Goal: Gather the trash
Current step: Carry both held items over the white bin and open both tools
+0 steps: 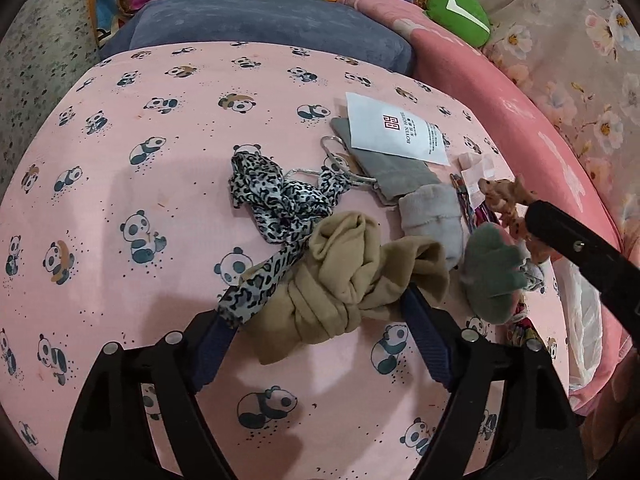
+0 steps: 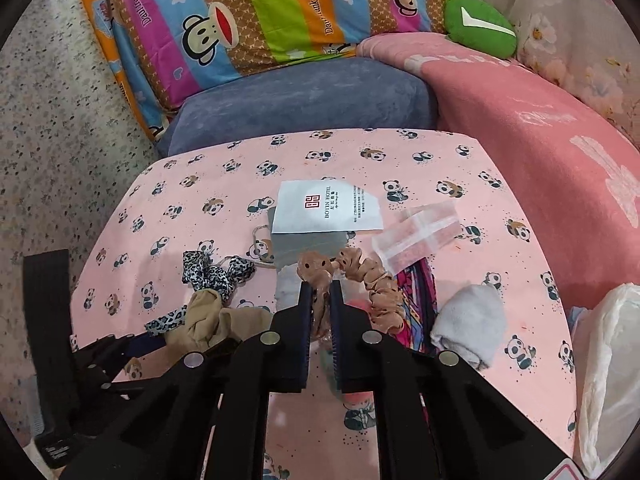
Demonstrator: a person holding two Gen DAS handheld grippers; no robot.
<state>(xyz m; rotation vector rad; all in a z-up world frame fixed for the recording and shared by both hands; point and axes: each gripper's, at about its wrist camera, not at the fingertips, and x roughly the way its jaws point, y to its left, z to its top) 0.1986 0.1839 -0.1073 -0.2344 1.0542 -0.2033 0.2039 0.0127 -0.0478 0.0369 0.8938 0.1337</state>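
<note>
On the panda-print counter (image 1: 120,152) the clutter runs left to right. Farthest left lies the leopard-print ribbon (image 1: 272,196), limp and slick-looking; it would likely slide unless pinched at its knotted middle. The left tool (image 1: 320,320) stands spread wide, its fingers either side of the knotted beige stocking (image 1: 344,276) at roughly 12 o'clock from its wrist, not yet pinching it. That bundle looks light and squashy, so I judge the fat knot is the surest place to take hold. Behind it, toward 1 o'clock, a grey pouch (image 1: 384,164) lies under a white hotel card (image 1: 396,128), which is thin and flat and probably needs lifting by an edge. Next come a rolled grey sock (image 1: 436,216) and a green plush piece (image 1: 492,264). The right tool (image 2: 320,292) is clenched on the tan scrunchie (image 2: 372,284), gripping its left end while the rest curls off toward 3 o'clock; being soft and springy, it should hang without slipping. At the far right a white plastic bag (image 2: 612,352) waits off the counter's edge, the likely place for the trash.
</note>
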